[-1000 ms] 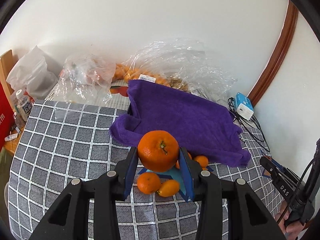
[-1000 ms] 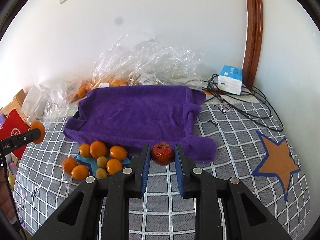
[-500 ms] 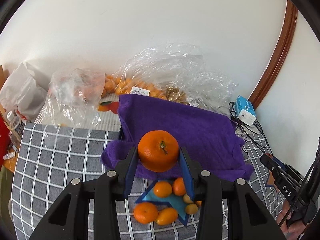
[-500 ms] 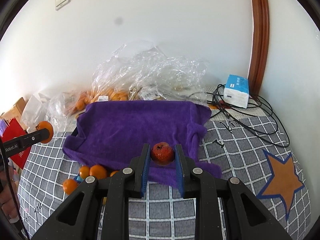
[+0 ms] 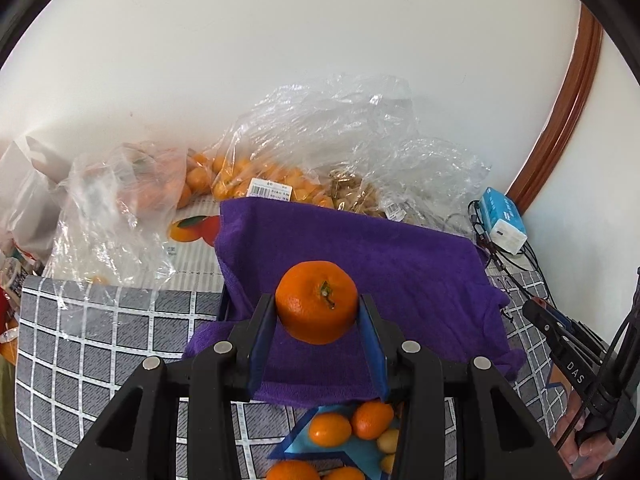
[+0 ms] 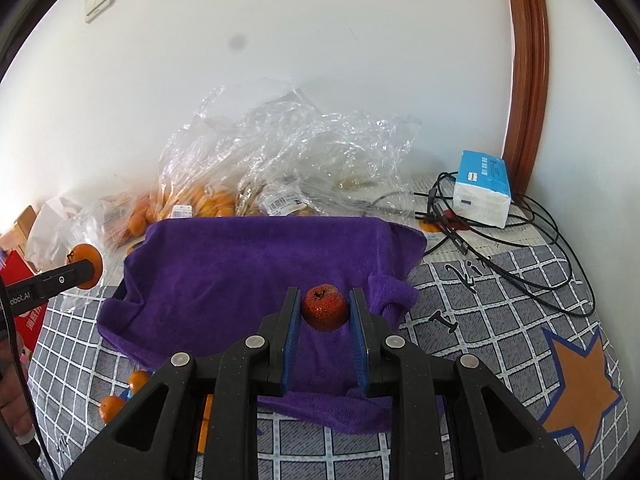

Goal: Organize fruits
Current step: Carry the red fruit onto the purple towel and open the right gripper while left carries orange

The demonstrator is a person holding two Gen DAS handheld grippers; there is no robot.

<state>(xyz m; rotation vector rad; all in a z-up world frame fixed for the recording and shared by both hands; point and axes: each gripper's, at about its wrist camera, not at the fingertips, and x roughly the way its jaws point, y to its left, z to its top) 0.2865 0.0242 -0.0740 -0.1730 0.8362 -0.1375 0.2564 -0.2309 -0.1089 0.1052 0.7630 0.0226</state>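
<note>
My left gripper (image 5: pixel 317 308) is shut on a large orange mandarin (image 5: pixel 316 301), held above the near edge of a purple towel (image 5: pixel 360 264). My right gripper (image 6: pixel 324 307) is shut on a small red speckled fruit (image 6: pixel 324 306), also over the purple towel (image 6: pixel 256 264). The left gripper with its mandarin (image 6: pixel 83 260) shows at the left edge of the right wrist view. Loose small oranges (image 5: pixel 352 424) lie on a blue star patch below the towel's near edge; a few small oranges (image 6: pixel 138 380) peek out beside my right gripper's frame.
Clear plastic bags (image 5: pixel 328 152) with oranges and other produce sit against the white wall behind the towel. A blue-white tissue pack (image 6: pixel 482 188) and black cables (image 6: pixel 520 240) lie at right. A checked grey cloth (image 5: pixel 100 340) covers the table. A red box (image 6: pixel 20 292) stands at left.
Both grippers have moved forward over the purple towel, still holding their fruits. The loose oranges have slid toward the bottom of both views.
</note>
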